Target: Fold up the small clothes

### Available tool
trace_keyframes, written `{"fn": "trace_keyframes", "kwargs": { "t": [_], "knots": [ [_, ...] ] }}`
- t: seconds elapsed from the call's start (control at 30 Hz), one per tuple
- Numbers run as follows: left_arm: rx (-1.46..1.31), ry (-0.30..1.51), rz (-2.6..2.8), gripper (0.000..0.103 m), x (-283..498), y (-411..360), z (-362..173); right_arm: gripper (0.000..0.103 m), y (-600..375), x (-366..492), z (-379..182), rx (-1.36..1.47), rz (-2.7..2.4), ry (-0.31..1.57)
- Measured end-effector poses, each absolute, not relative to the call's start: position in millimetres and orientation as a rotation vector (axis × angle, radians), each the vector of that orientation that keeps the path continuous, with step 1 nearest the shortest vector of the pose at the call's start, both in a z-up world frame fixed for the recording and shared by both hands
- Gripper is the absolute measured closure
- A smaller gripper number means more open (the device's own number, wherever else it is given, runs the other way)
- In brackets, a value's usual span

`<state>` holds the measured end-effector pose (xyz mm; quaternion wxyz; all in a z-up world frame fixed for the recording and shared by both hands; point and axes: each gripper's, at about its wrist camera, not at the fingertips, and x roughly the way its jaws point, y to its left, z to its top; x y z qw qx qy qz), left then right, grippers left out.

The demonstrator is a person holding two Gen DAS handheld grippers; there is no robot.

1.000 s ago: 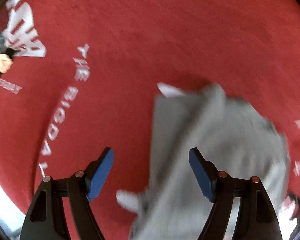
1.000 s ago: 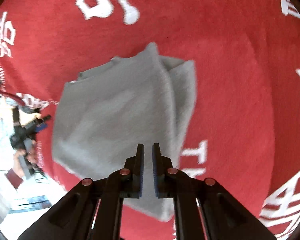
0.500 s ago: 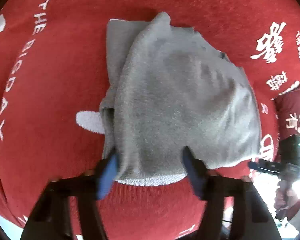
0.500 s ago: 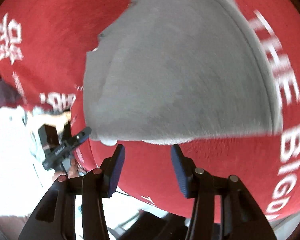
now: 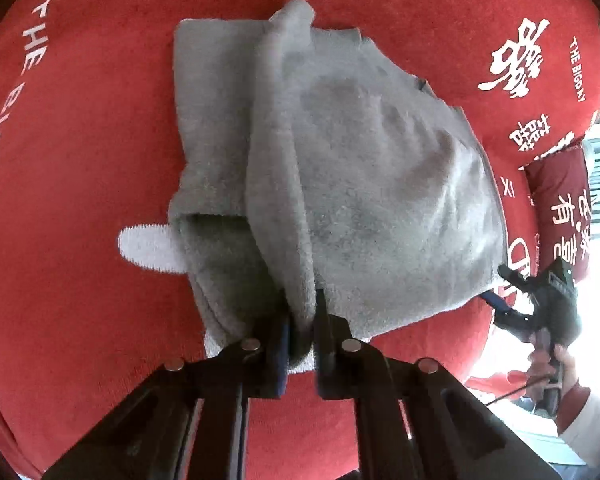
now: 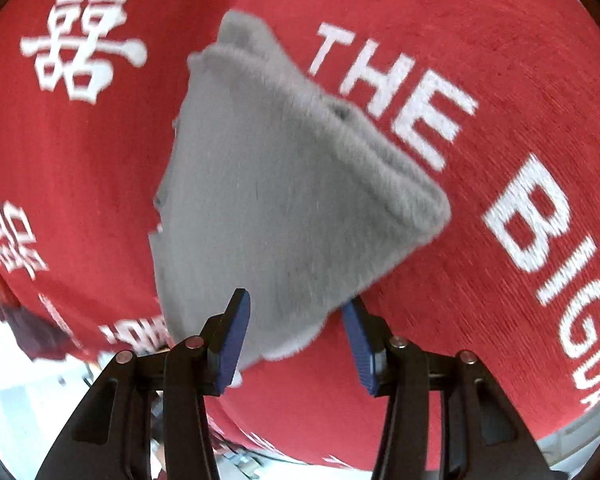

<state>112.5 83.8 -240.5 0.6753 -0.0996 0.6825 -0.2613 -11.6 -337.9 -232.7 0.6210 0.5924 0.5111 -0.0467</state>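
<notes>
A small grey fleece garment (image 5: 340,160), folded over, lies on a red cloth (image 5: 80,160) printed with white letters. My left gripper (image 5: 302,320) is shut on its near edge, where a fold bunches up between the pads. A white tab (image 5: 148,246) sticks out from under the garment's left side. In the right wrist view, the garment (image 6: 280,200) reaches down to my right gripper (image 6: 296,320). Its jaws are closing with the near corner of the cloth between the blue pads, which stand apart. The right gripper (image 5: 540,304) also shows at the garment's right edge in the left wrist view.
The red cloth (image 6: 500,80) covers a round surface whose edge curves close behind both grippers. A red printed cushion (image 5: 560,200) stands beyond the far right edge. A person's hand (image 5: 548,360) and white sleeve hold the right gripper there.
My left gripper came down over the garment's near edge and closed on it. My right gripper opened from shut, rolled, and moved in until the garment's corner lay between its pads.
</notes>
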Motion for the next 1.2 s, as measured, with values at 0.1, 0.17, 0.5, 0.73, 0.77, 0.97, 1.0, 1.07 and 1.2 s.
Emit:
{"fn": "trace_keyframes", "kwargs": {
  "t": [0.1, 0.17, 0.5, 0.73, 0.77, 0.97, 1.0, 1.07, 1.2],
  "knots": [
    [-0.221, 1.518, -0.585, 0.094, 109.8, 94.7, -231.7, 0.095, -341.4, 1.7, -217.8, 1.247, -0.105, 1.21],
    [-0.212, 1.513, -0.576, 0.094, 106.2, 106.8, -226.7, 0.095, -349.9, 6.0, -201.1, 1.134, -0.06, 1.228],
    [-0.22, 1.522, -0.468, 0.094, 93.5, 132.6, -242.6, 0.095, -363.2, -0.4, -219.8, 0.955, -0.092, 1.361],
    [-0.146, 1.493, -0.366, 0.093, 93.1, 122.3, -214.4, 0.08, -345.7, 15.9, -186.2, 0.783, -0.105, 1.446],
    [-0.15, 1.488, -0.37, 0.09, 94.1, 119.7, -211.9, 0.073, -342.9, 20.4, -176.5, 0.74, -0.099, 1.437],
    [-0.146, 1.37, -0.357, 0.03, 128.6, 84.9, -186.5, 0.051, -334.6, 54.4, -139.1, 0.559, -0.033, 1.353],
    [-0.142, 1.356, -0.348, 0.03, 135.9, 78.3, -185.5, 0.051, -333.6, 65.9, -137.3, 0.53, -0.019, 1.345],
    [-0.102, 1.327, -0.317, 0.03, 156.0, 57.1, -186.5, 0.052, -330.8, 88.5, -139.3, 0.485, -0.009, 1.341],
    [-0.009, 1.271, -0.257, 0.03, 194.5, 16.1, -196.9, 0.052, -330.3, 133.2, -150.8, 0.445, 0.015, 1.329]
  ]
}}
